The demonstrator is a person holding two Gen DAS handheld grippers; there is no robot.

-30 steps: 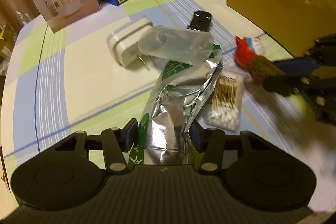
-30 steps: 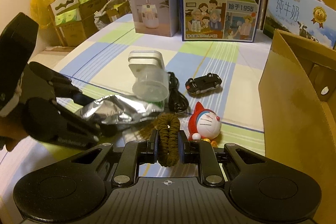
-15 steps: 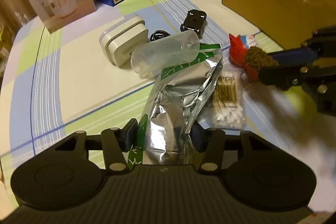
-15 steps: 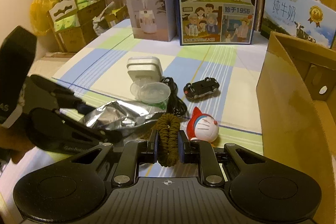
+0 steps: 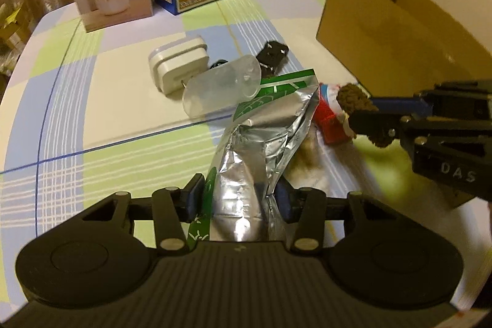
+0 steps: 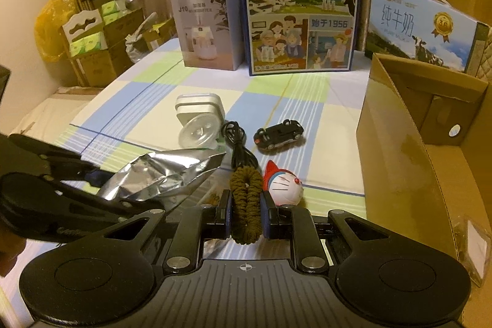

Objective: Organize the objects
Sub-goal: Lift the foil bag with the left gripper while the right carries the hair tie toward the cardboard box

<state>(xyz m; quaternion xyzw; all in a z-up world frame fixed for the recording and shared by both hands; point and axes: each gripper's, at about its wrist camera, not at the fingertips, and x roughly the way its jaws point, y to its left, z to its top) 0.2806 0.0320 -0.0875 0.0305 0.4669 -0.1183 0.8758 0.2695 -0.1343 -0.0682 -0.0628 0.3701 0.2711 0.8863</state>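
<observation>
Above the checked bed, left claw (image 5: 240,199) clenched on foil pouch (image 5: 261,143); right claw (image 6: 246,209) clenched on brown hair tie (image 6: 246,202), beside cardboard box (image 6: 409,149). Risk: crinkled foil may slip; claws close, could collide.

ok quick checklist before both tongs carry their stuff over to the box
1. Left tongs shut on foil pouch: ok.
2. Right tongs shut on hair tie: ok.
3. Pouch lifted off the table: cannot tell.
4. Box open at the top: ok.
5. Room inside the box: cannot tell, floor mostly hidden.
6. Toy close beside the right tongs, may get knocked: not ok.
</observation>
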